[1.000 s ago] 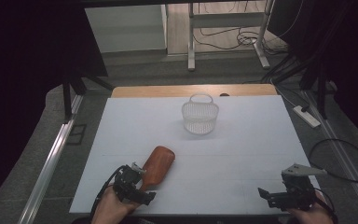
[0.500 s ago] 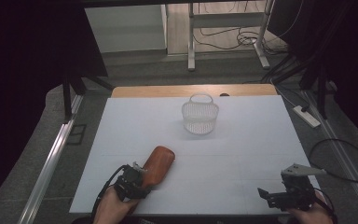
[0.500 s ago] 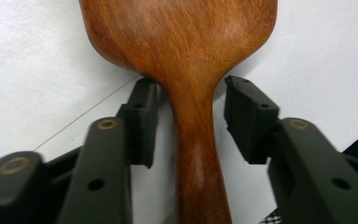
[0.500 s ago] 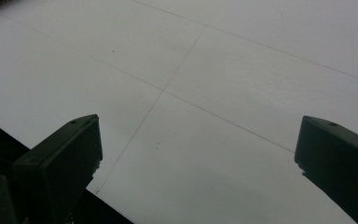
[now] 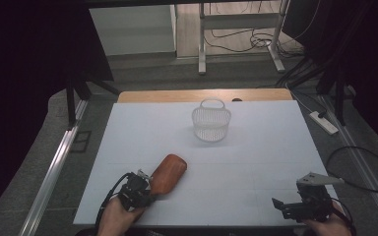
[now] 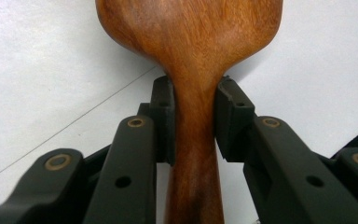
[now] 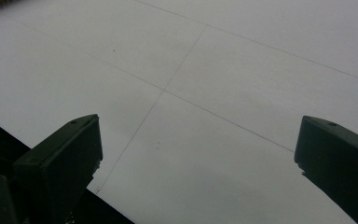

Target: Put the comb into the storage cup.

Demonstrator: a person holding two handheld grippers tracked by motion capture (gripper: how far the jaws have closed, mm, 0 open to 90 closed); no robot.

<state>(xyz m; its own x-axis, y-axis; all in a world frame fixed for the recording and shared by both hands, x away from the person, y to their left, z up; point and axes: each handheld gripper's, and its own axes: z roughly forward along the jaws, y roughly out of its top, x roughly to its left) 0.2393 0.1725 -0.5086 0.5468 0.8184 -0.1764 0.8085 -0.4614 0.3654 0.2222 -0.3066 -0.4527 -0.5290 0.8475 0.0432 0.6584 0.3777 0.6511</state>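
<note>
Left gripper (image 6: pixel 192 109) fingers, just closing, pinch spoon (image 5: pixel 167 173) neck at surface (image 5: pixel 256 147) 7 o'clock; long axis toward 1 o'clock, basket (image 5: pixel 211 123). Right gripper (image 5: pixel 295 206) fingers spread, empty, 5 o'clock.

White table (image 5: pixel 256 162) amid dark grey floor (image 5: pixel 142 73), black curtains (image 5: pixel 29 59), cables (image 5: pixel 256 37).

In the left gripper view the wooden spoon (image 6: pixel 193 70) is cut off at the top and bottom edges, so neither end of it shows. In the high view, at the table's (image 5: pixel 256 162) near edge, the left gripper (image 5: pixel 145 189) covers its handle. The white basket (image 5: pixel 211 123) is too small to see inside.
</note>
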